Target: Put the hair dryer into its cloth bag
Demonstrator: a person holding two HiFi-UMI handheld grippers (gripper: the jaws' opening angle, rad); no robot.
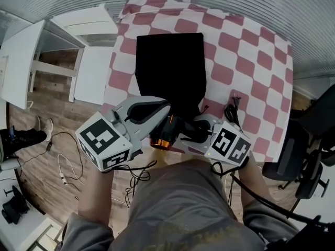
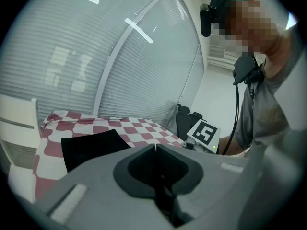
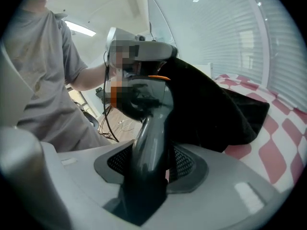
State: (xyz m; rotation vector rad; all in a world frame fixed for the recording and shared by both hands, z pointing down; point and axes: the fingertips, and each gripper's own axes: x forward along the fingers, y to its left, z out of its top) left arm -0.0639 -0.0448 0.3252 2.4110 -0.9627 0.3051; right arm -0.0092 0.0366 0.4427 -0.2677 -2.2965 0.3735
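Insertion looks about to begin: the right gripper point(image 3: 149, 166) has its jaws clamped on the hair dryer point(image 1: 170, 130) handle, low in the frame's centre. The left gripper point(image 2: 154, 150), jaws closed, seems to pinch the cloth bag point(image 1: 170, 67) mouth up off the checkered surface point(image 1: 246, 61). Next, the dryer's head needs steering into that opening.

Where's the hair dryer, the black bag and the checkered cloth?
hair dryer point(image 3: 146, 147), right gripper view, on its dark handle.
bag point(image 1: 170, 61), head view, middle of the flat black cloth.
checkered cloth point(image 1: 246, 61), head view, a bare part right of the bag.
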